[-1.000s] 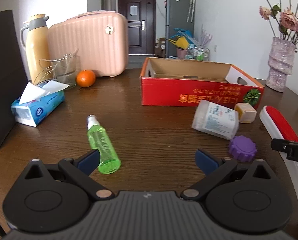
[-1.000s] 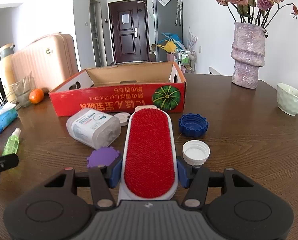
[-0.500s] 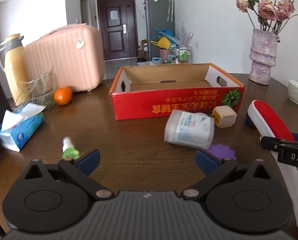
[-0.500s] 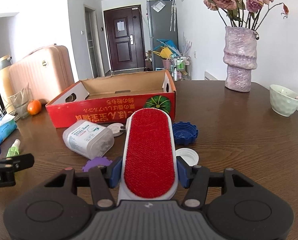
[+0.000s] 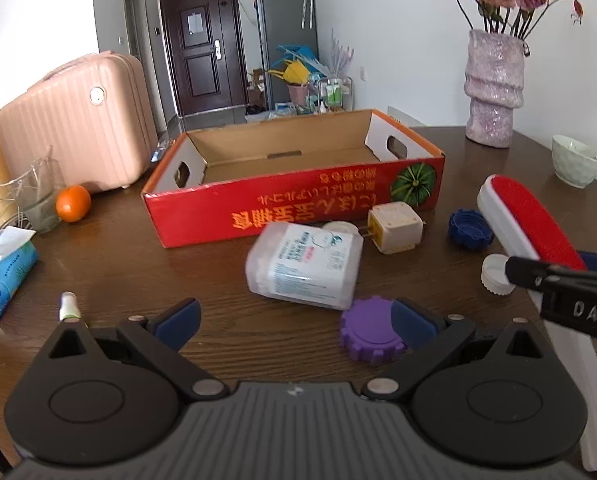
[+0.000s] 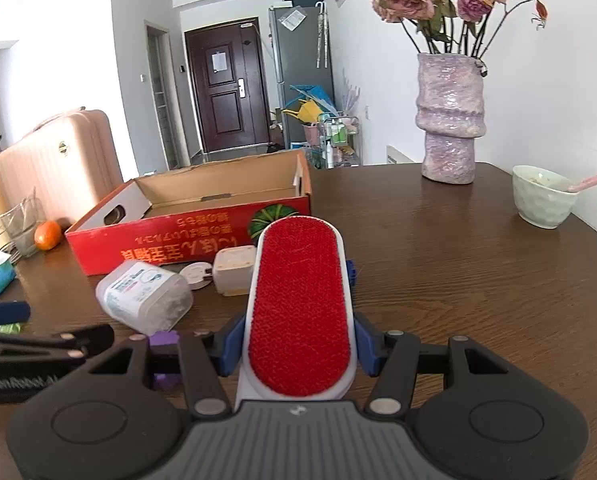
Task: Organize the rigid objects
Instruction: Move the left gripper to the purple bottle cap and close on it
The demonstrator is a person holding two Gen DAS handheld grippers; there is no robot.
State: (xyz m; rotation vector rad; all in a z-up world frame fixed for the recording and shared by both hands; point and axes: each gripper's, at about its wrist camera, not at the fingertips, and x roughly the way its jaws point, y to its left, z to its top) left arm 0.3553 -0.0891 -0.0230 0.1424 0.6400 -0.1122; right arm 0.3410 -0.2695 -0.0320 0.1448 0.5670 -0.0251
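I am judging the sorting as barely begun: the red cardboard box (image 5: 294,184), sitting in the middle of the left wrist frame, is showing only bare cardboard inside, and every loose item is lying outside it on the wooden table (image 5: 138,264). The one step under way is the lint brush (image 6: 300,312). My right gripper (image 6: 298,350) is pinching it by its white sides at lower centre of the right wrist frame, its red face up and its tip pointing at the box's near wall. My left gripper (image 5: 294,318) is standing spread with nothing between its pads, at lower centre of its own frame.

Waiting on the table, I am seeing the white plastic jar (image 5: 304,266) on its side just in front of the box, the cream plug adapter (image 5: 396,226) to its right, the purple cap (image 5: 368,334) right beside my left gripper's right-hand pad, the blue cap (image 5: 470,229), a white cap (image 5: 494,274), and the green spray bottle (image 5: 69,307) at lower left.

Compared with a second ago, my left camera is showing the spray bottle slid from centre to the left edge, the jar and purple cap drawn in close. In the right view the brush sits gripped as before, with the box nearer.
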